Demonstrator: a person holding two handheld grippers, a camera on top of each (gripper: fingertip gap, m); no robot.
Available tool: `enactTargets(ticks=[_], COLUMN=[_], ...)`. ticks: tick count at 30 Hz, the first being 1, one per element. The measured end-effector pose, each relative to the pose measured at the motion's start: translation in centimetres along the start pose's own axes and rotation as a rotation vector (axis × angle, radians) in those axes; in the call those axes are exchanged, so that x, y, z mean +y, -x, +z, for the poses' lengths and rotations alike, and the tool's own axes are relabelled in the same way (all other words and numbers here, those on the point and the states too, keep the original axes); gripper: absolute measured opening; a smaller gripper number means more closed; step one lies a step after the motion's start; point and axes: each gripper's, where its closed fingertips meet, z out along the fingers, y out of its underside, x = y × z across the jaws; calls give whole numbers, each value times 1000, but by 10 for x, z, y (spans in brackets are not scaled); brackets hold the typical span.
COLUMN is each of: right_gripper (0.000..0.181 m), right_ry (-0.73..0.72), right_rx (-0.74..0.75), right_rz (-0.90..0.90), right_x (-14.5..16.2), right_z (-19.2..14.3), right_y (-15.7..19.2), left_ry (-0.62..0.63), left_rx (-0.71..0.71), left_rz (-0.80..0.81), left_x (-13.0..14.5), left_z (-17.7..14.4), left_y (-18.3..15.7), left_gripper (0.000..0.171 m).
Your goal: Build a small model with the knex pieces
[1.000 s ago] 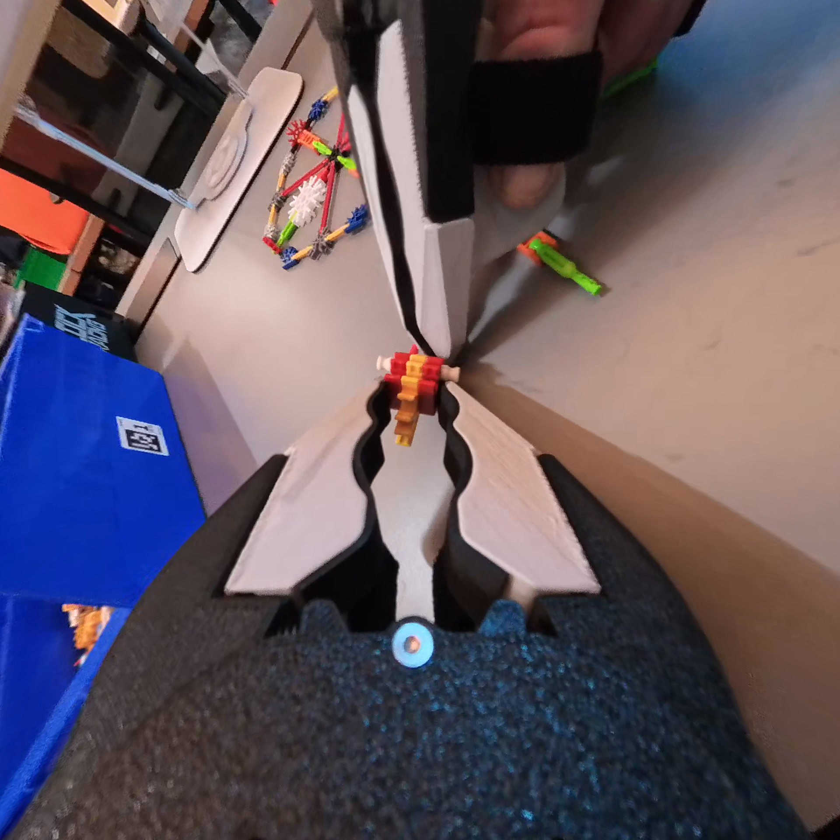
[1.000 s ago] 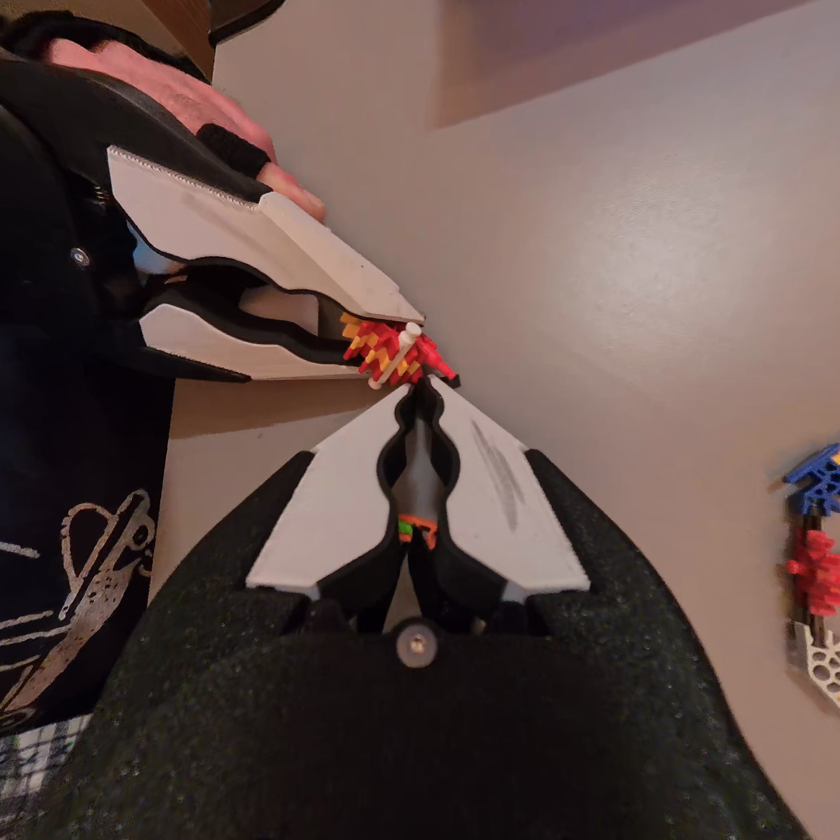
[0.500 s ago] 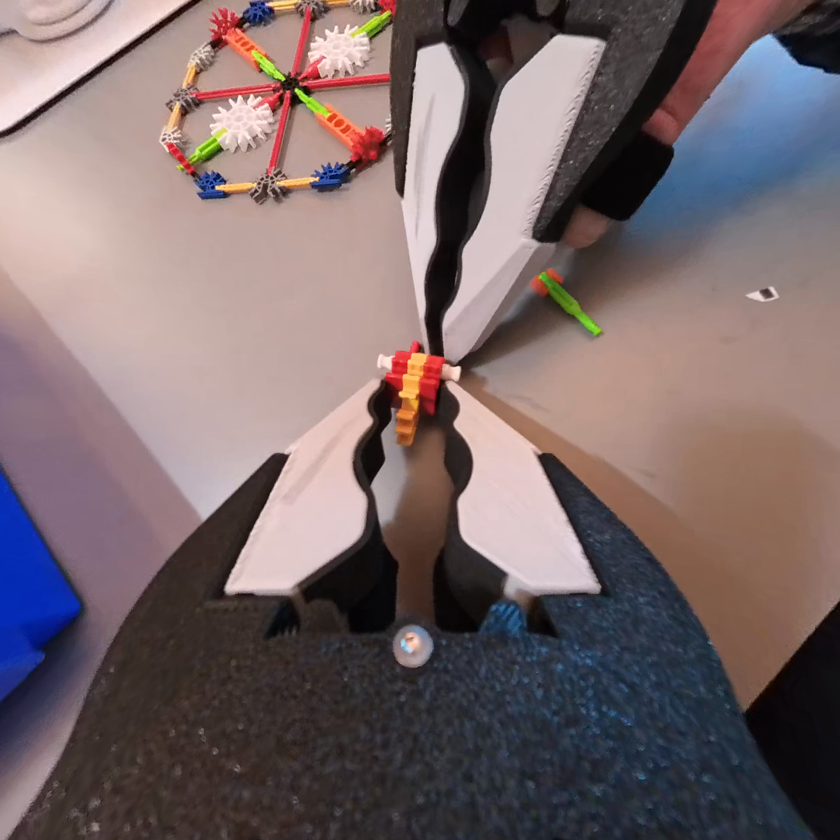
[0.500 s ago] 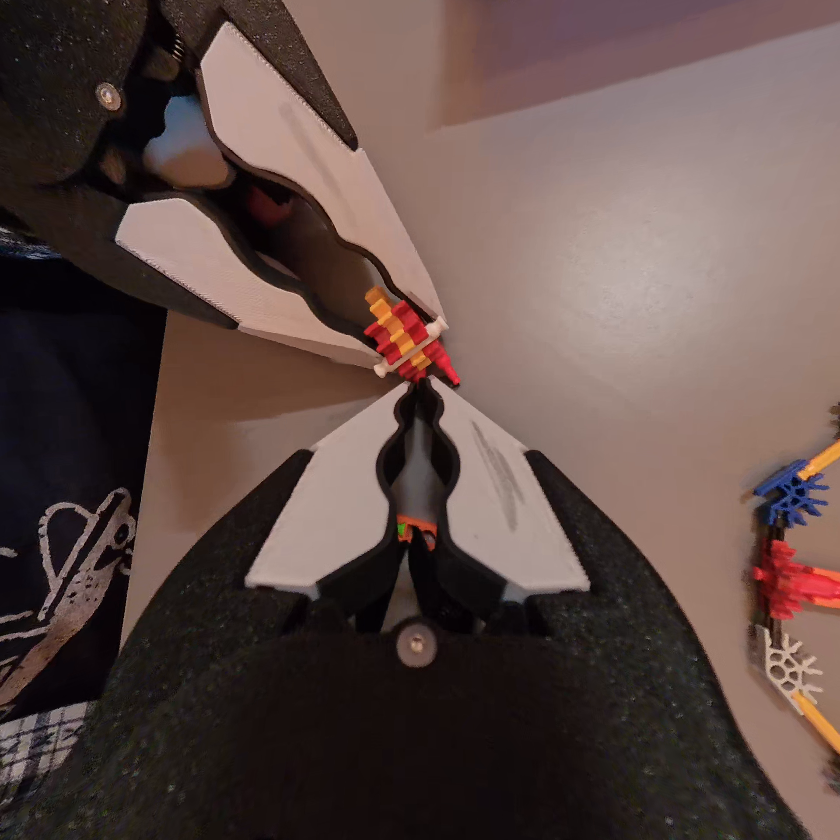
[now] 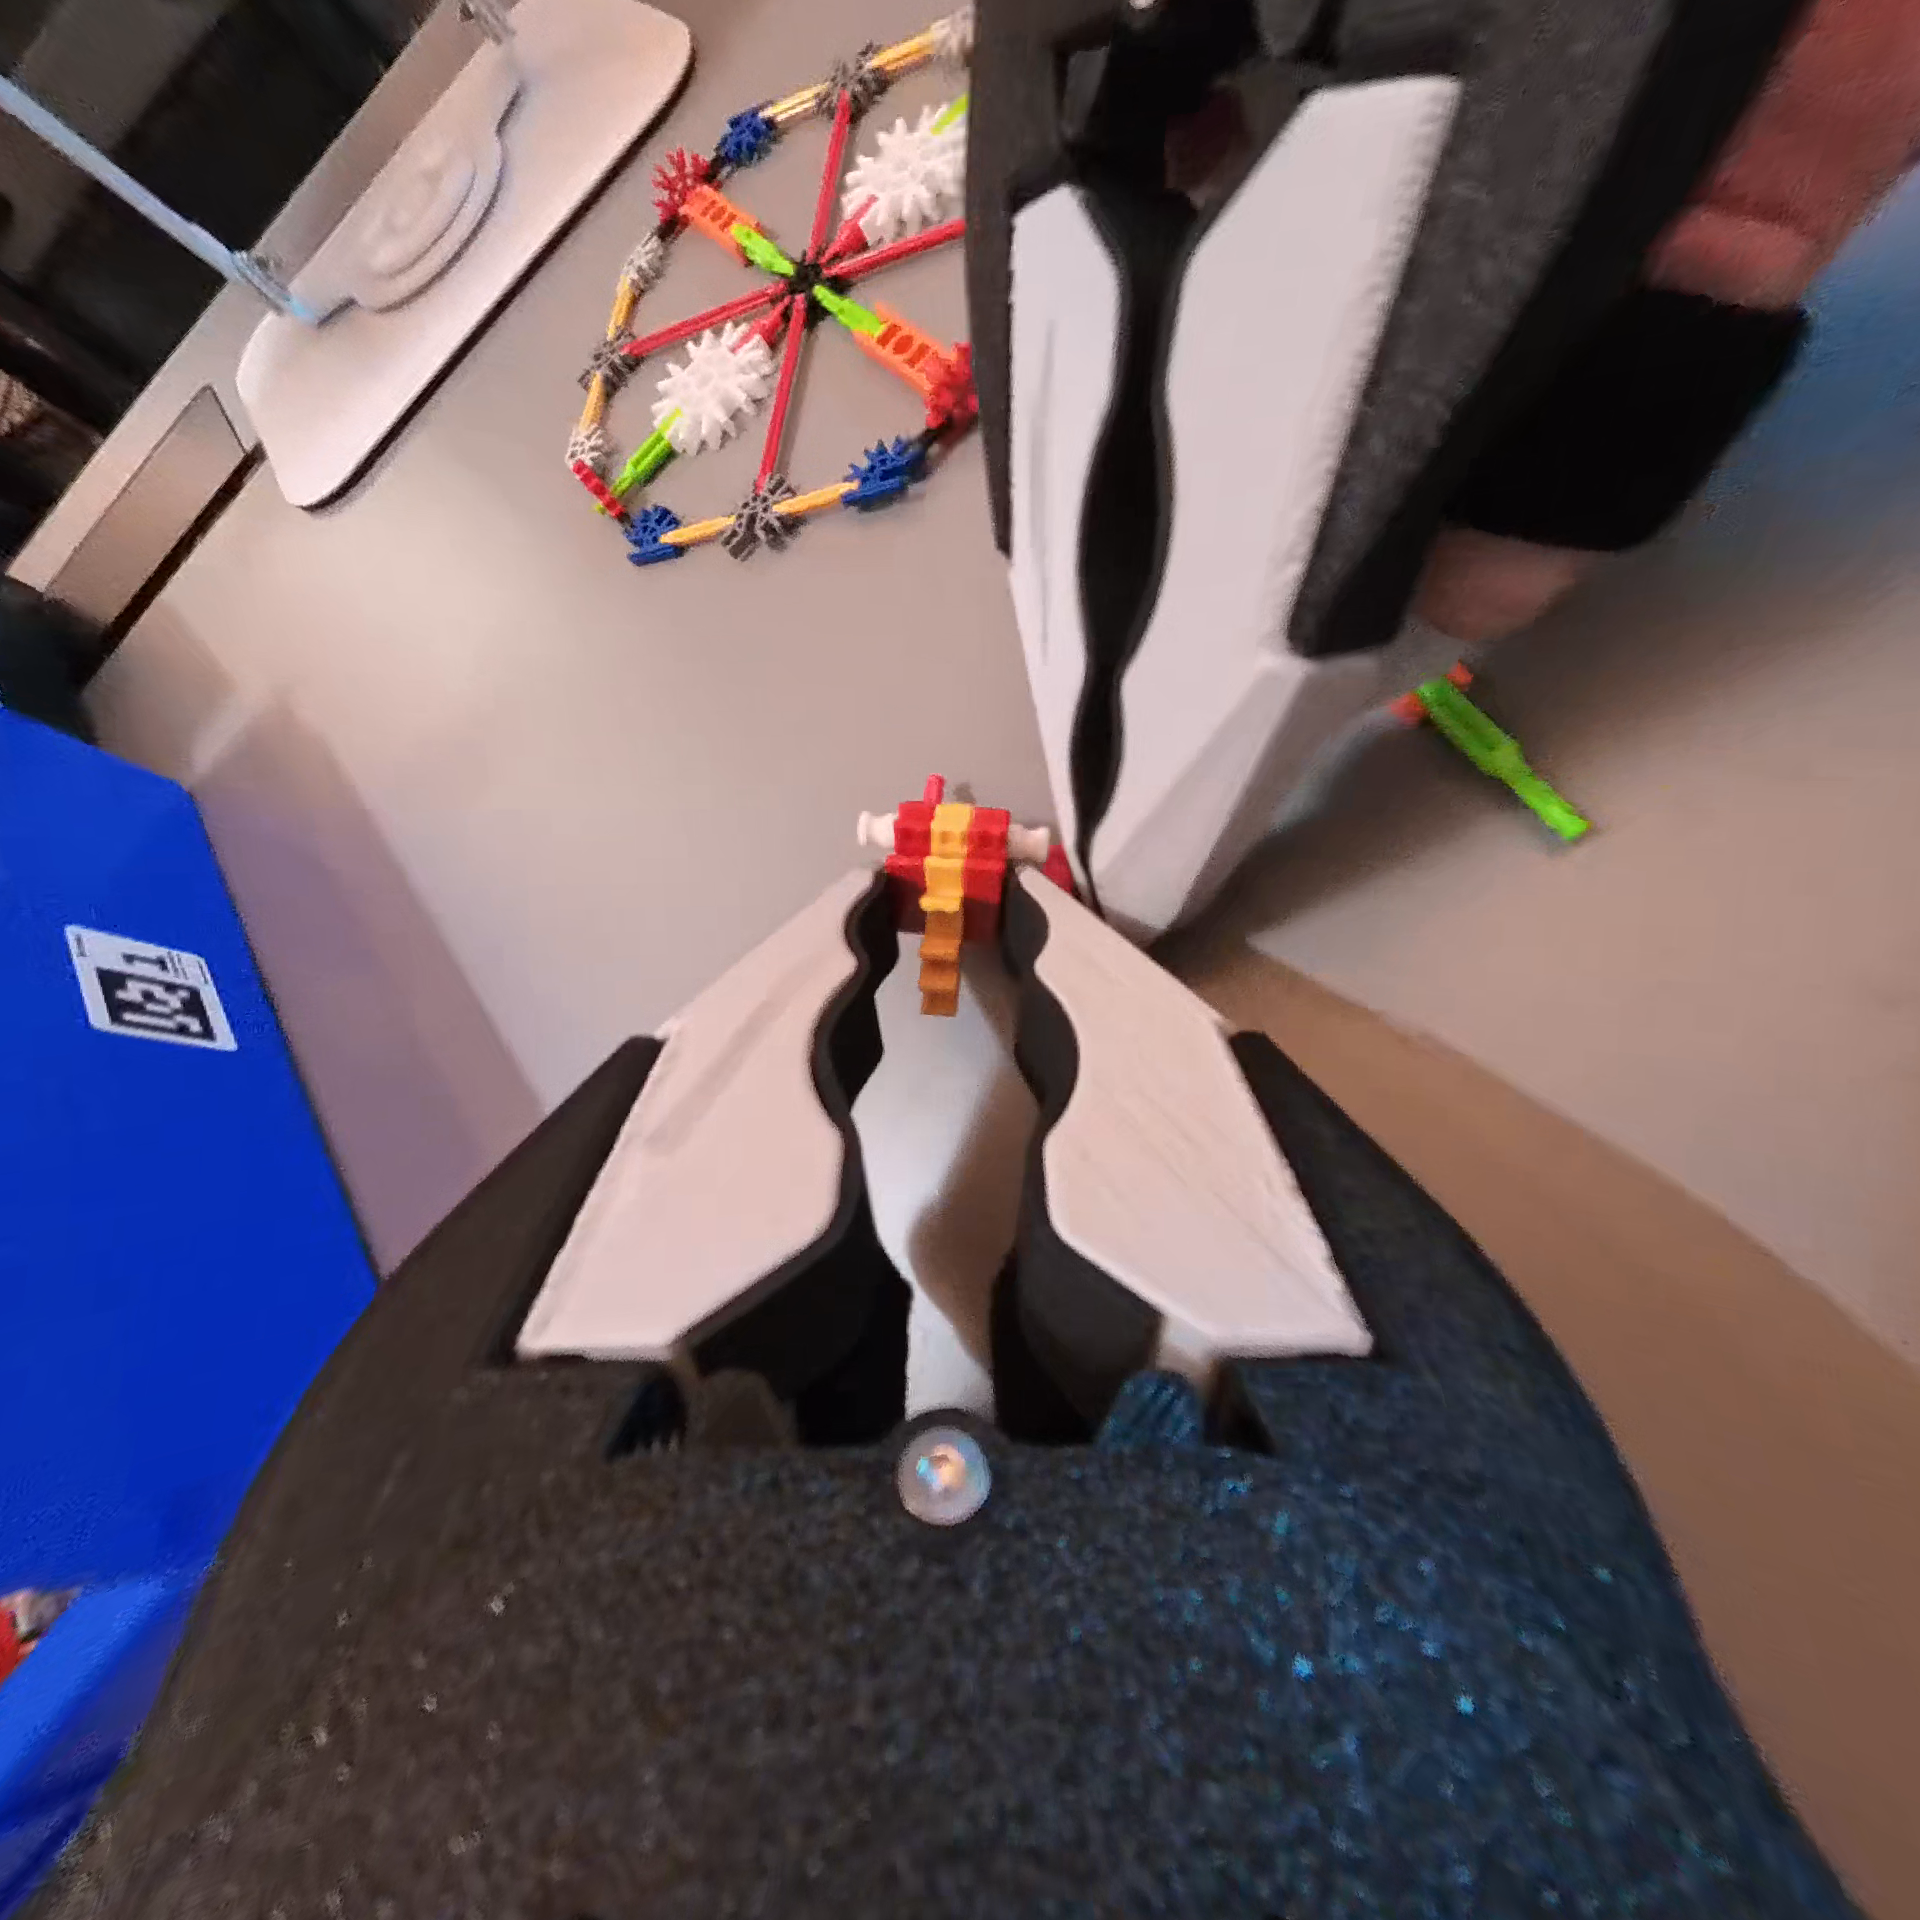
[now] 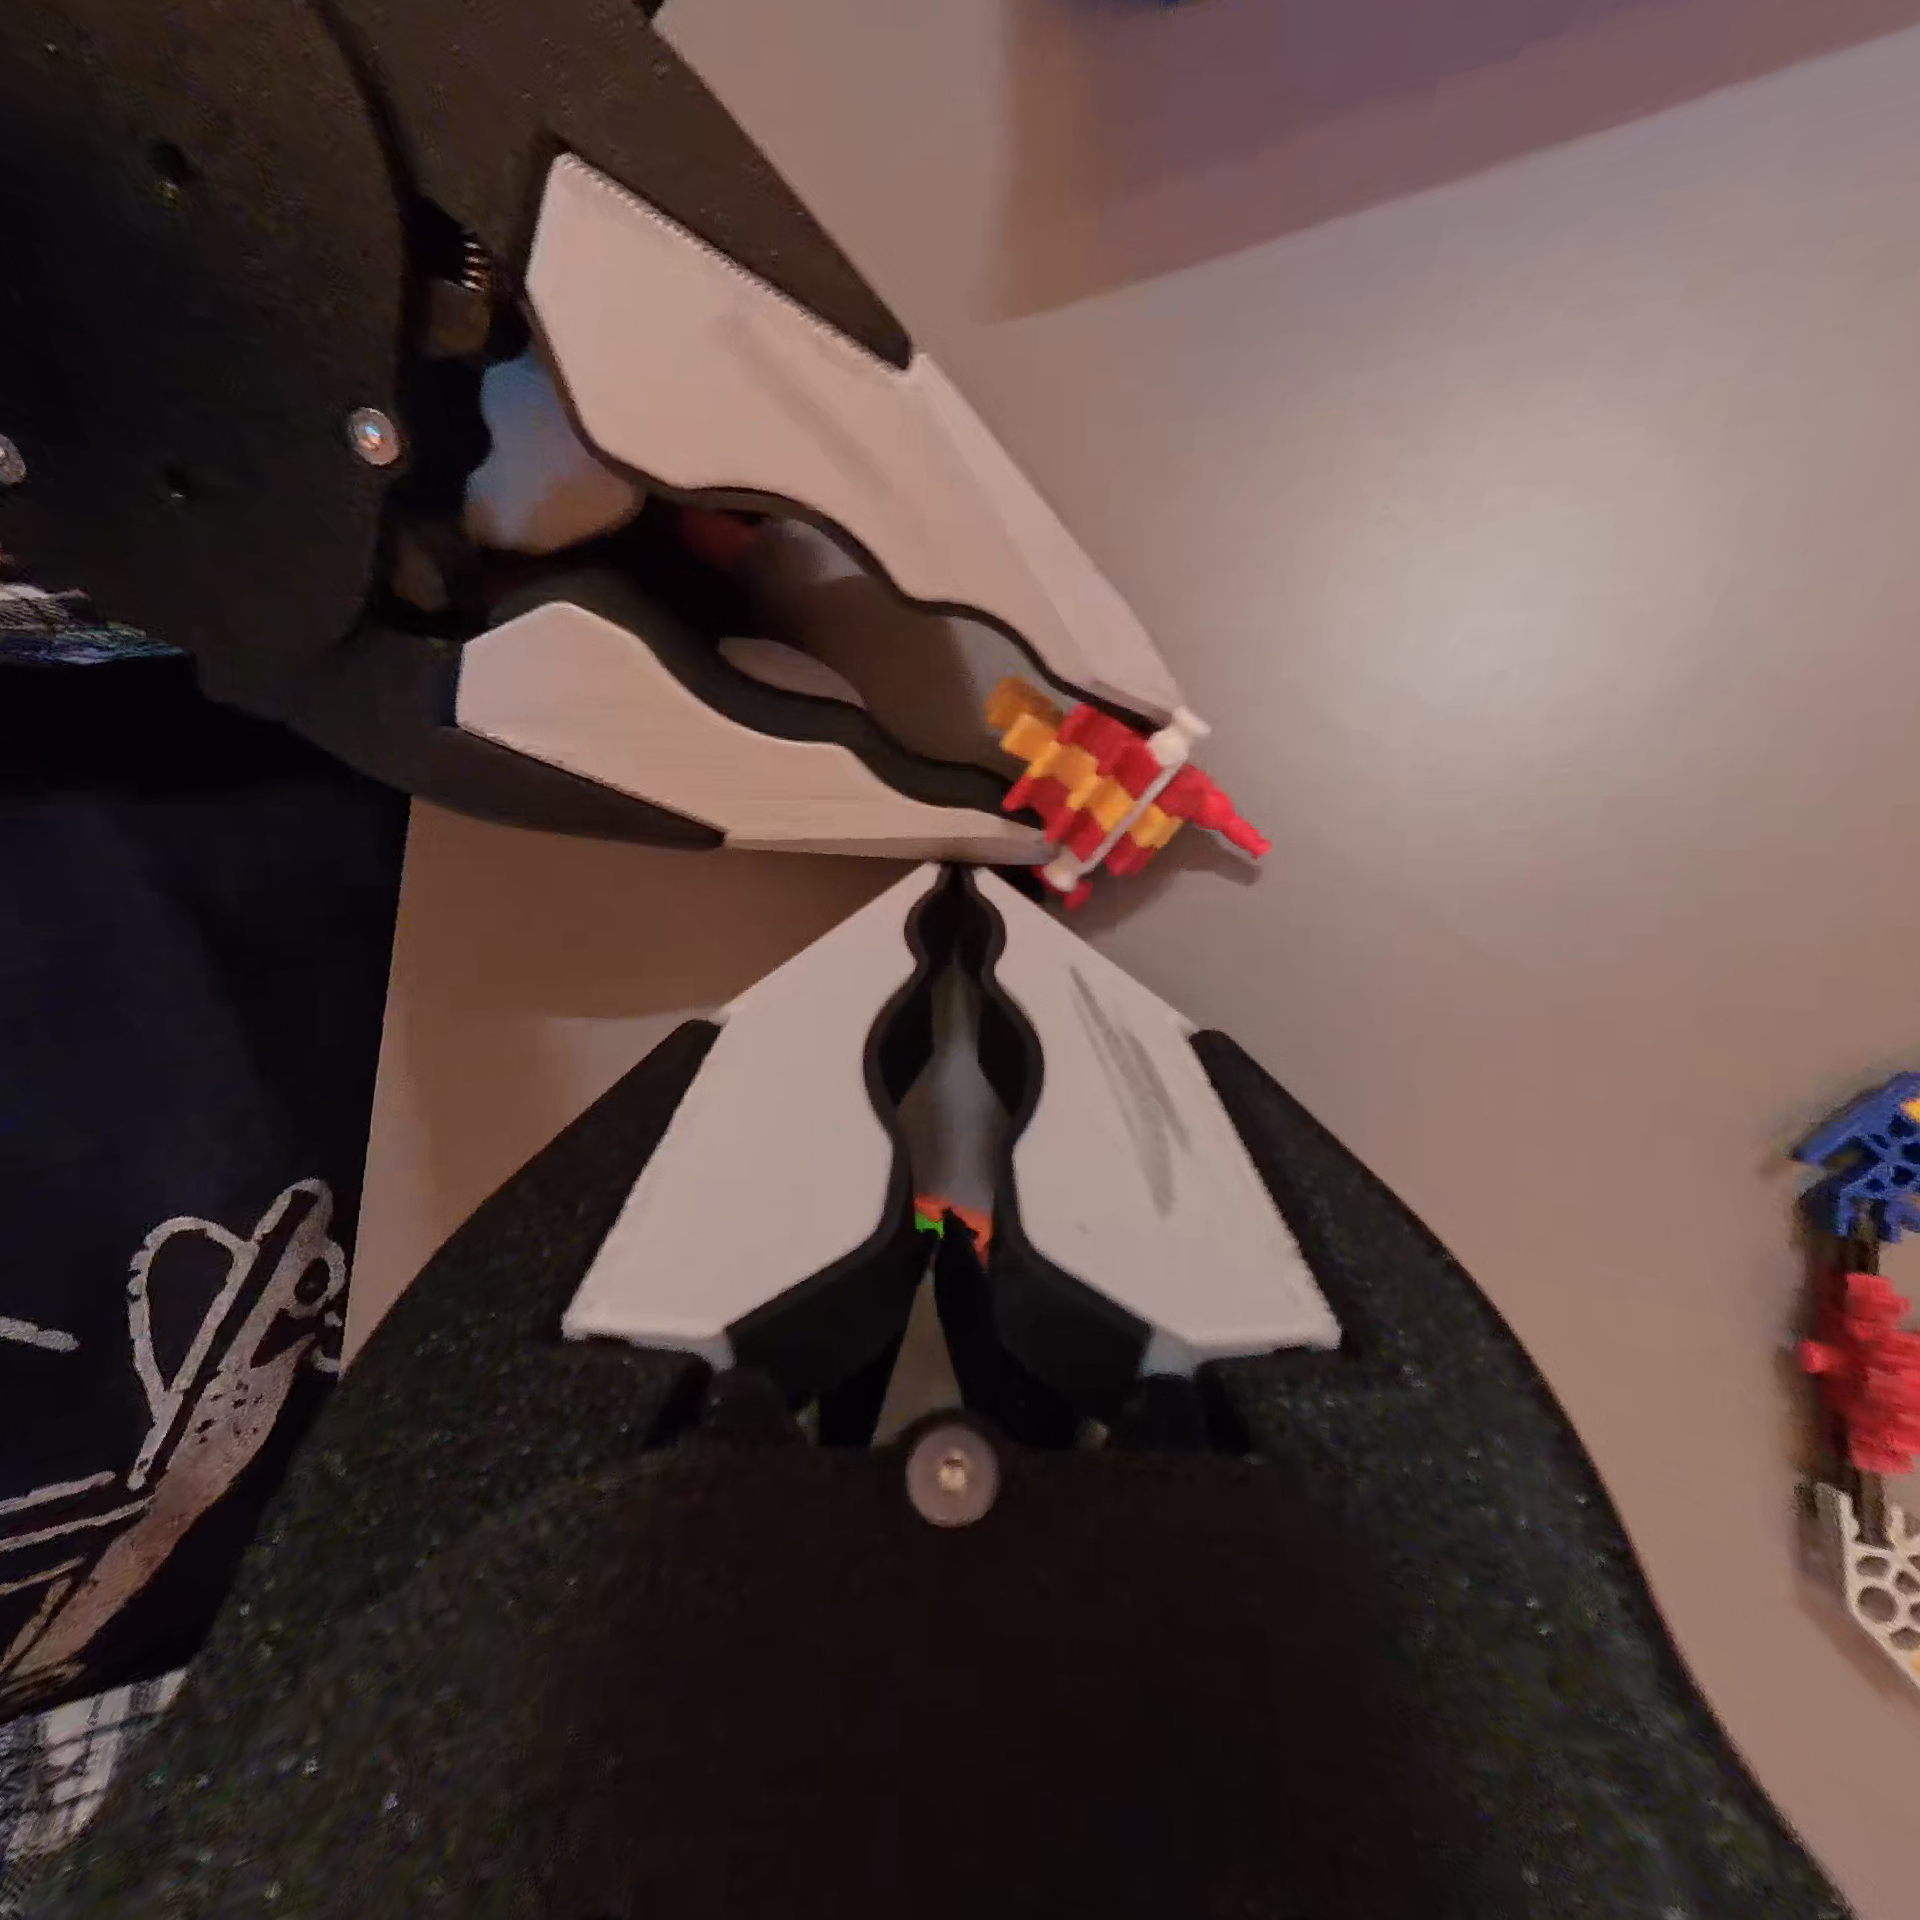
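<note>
My left claw (image 5: pixel 945 894) grips the red-and-yellow connector stack (image 5: pixel 948 862) above the counter (image 5: pixel 623 727). My right claw (image 6: pixel 956 883), pinched closed beside it, looks empty; its tips half hide the stack's far end.

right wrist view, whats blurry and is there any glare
Right wrist view: the toy wheel at the right edge is motion-smeared, the red-yellow stack in the left gripper fairly sharp, and a soft bright patch sits on the table. Left wrist view: the right gripper and green rod are smeared.
</note>
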Motion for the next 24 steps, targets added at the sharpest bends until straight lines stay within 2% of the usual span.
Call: enactTargets(ticks=[2,8,13,16,20,24], right_gripper=[0,1,8,12,19,19], right_ry=[-2,11,-91,-86,-17,-112], right_rx=[5,5,98,145,205,261], right_rz=[-19,-51,-87,-120,-196,-217], right_x=[-1,4,-5,-4,1,-20], right_z=[0,-12,-38,-41,-32,-42], right_y=[-1,2,-4,-8,-13,-18], left_ry=[-19,-90,-151,-187,-198,-260], left_rx=[30,171,267,316,349,382], left_rz=[0,-127,-282,-370,-398,-349], left_x=[1,-7,-14,-17,-18,-21], left_z=[-4,-11,-16,-18,-21,-27], left_y=[-3,-3,6,13,17,19], left_gripper=[18,18,19,19,18,19])
